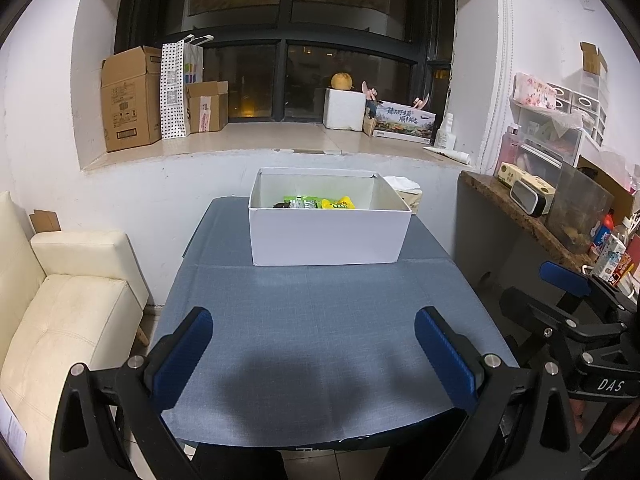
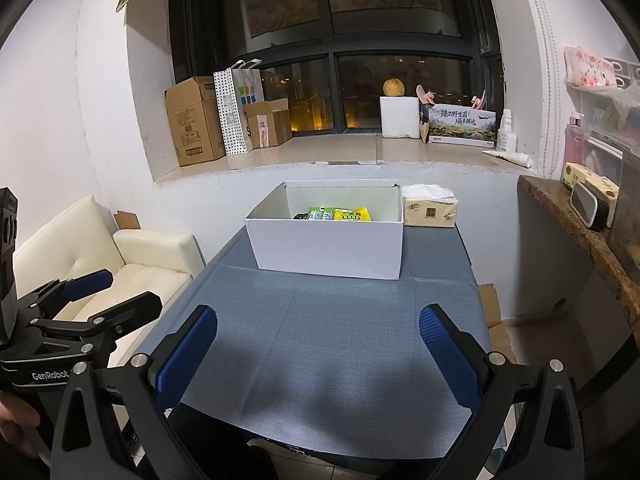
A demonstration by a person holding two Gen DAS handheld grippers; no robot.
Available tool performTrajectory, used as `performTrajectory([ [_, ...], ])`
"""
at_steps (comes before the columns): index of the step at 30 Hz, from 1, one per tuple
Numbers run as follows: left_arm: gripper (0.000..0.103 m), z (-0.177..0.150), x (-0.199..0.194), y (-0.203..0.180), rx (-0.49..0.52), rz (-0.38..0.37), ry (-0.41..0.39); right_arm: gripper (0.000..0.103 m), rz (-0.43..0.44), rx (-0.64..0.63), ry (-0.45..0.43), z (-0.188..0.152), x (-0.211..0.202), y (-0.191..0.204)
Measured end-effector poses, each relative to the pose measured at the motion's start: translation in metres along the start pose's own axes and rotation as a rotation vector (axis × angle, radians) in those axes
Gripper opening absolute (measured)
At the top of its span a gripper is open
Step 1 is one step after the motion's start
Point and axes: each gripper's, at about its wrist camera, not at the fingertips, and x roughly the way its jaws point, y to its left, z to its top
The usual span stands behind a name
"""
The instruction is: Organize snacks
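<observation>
A white open box stands at the far end of the blue-clothed table. Inside lie snack packets: a green one, a yellow one and a dark one at the left. My left gripper is open and empty over the table's near edge. My right gripper is open and empty beside it, also above the near edge. Each gripper shows at the side of the other's view, the right and the left.
A tissue pack sits right of the box. A cream sofa stands left of the table. A stone counter with clutter runs along the right. Cardboard boxes and a gift box line the window sill.
</observation>
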Motion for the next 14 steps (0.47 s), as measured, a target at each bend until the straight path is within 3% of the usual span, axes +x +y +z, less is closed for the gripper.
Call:
performTrajectory([
  [14,0.103,-0.0025,-0.0031,0.0039,-0.008,-0.023,0.0,0.103,0.0,-0.004,0.003,-0.0001,0.0008,0.002],
])
